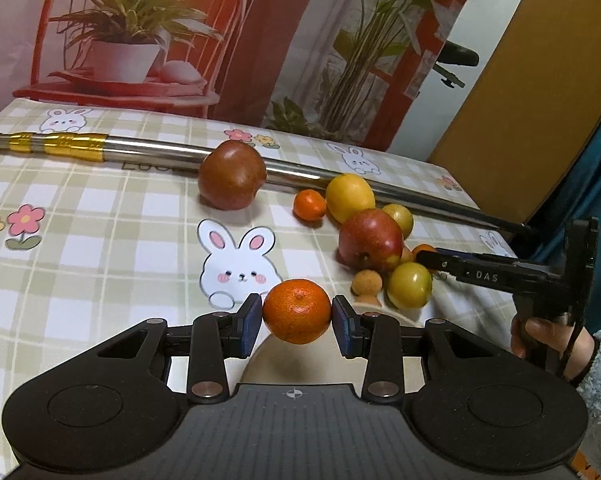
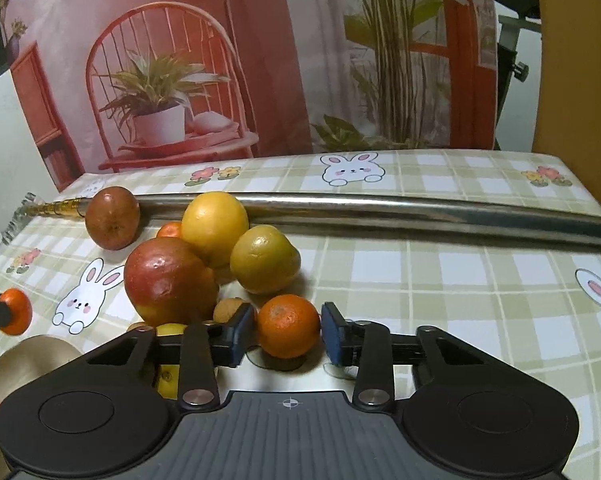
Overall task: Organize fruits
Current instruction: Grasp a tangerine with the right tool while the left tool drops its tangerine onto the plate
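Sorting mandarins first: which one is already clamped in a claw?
The mandarin in the left claw, pads pressing both sides. The right claw only straddles another mandarin; a smaller one lies untouched.

I see a green-and-white checked tablecloth [image 2: 420, 280] printed with white, pink-eared rabbits and pink and yellow flowers. My black left gripper [image 1: 297, 316], blue-padded, frames a bright orange mandarin [image 1: 297, 311]. At centre right sit a red-yellow apple [image 1: 370, 239], a yellow lemon [image 1: 349, 197] and a brownish-red apple [image 1: 232, 175] before a silver, gold-tipped rod [image 1: 148, 151].
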A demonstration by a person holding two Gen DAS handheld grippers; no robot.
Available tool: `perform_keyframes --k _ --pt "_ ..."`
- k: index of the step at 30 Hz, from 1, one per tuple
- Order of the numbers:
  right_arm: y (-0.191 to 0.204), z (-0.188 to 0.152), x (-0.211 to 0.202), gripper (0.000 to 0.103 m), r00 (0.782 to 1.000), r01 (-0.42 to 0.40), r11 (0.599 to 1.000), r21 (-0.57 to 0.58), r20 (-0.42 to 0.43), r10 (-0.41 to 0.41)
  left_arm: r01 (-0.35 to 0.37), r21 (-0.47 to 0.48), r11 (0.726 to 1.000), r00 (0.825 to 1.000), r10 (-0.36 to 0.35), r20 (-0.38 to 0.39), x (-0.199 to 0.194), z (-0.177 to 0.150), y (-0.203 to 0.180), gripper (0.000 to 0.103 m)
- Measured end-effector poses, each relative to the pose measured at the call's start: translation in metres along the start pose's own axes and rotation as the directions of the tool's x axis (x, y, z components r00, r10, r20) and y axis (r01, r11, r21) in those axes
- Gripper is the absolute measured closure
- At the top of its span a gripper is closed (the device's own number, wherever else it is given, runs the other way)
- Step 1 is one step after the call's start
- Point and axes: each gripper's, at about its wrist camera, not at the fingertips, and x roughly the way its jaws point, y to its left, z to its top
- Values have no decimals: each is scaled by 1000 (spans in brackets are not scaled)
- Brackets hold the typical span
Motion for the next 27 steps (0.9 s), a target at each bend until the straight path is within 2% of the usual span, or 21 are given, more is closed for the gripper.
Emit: perform_keyframes --k 9,15,19,22,27 --pt "5 -11 -30 71 999 1 1000 11 54 -1 -27 19 999 1000 27 -8 -16 -18 -1 63" --pt "23 -17 -62 71 995 -36 999 -10 94 37 -36 36 999 998 37 -43 -17 -31 -6 63" --pt "49 -23 -73 71 994 -83 994 -67 66 87 -44 49 998 997 46 -60 -15 -35 -8 63" --pt "71 -30 -70 71 991 -136 985 -107 6 137 -58 53 997 995 62 -73 -15 -37 -9 63" --pt "95 -39 -66 71 983 -182 972 -147 -66 174 -80 53 995 992 85 -97 -13 -40 -9 63"
